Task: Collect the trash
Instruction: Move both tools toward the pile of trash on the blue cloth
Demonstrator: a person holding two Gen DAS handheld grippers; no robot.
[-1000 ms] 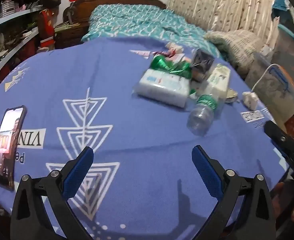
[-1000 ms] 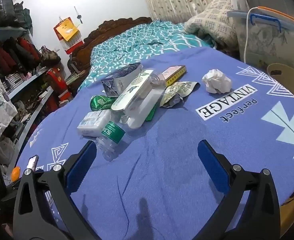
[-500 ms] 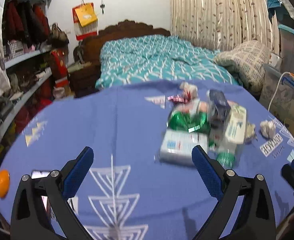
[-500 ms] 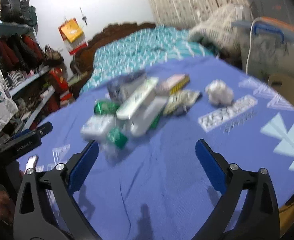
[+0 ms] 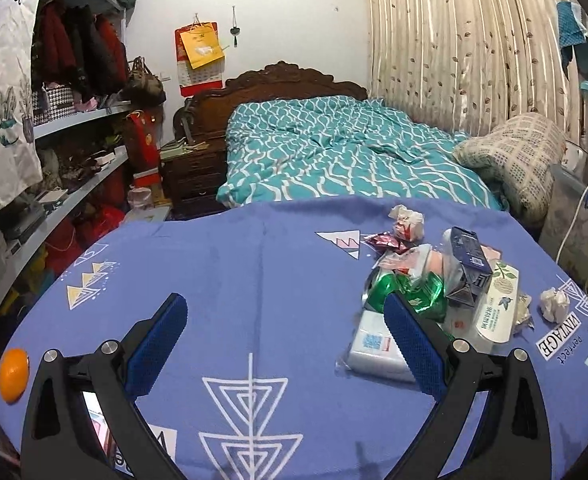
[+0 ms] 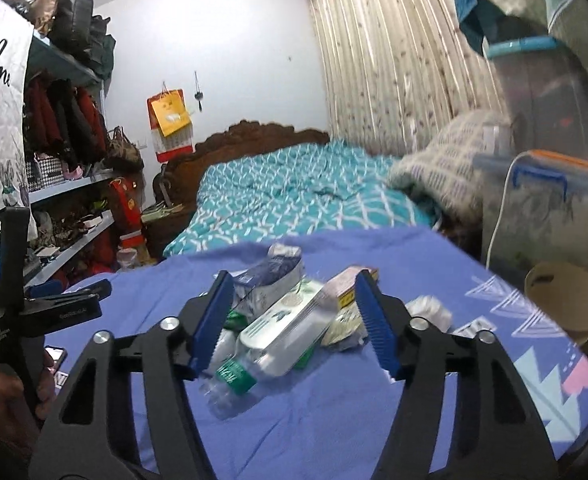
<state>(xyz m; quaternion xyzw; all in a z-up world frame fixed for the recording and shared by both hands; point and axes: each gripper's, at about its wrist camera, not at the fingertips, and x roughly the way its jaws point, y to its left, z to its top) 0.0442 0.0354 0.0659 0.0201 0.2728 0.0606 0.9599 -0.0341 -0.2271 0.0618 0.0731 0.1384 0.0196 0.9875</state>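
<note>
Blue cloth covers the tabletop (image 5: 262, 264), and I see the trash heap (image 5: 433, 292) lying on its right side: a green foil wrapper (image 5: 417, 292), a dark carton (image 5: 469, 260), a tissue pack (image 5: 369, 344) and a crumpled paper ball (image 5: 553, 304) a little apart. My left tool (image 5: 282, 340) is spread wide above bare cloth, holding nothing. My right tool (image 6: 294, 320) is also spread, with a clear plastic bottle (image 6: 234, 372) and the carton between its fingers but not pinched. An orange (image 5: 13, 368) sits at the left edge.
</note>
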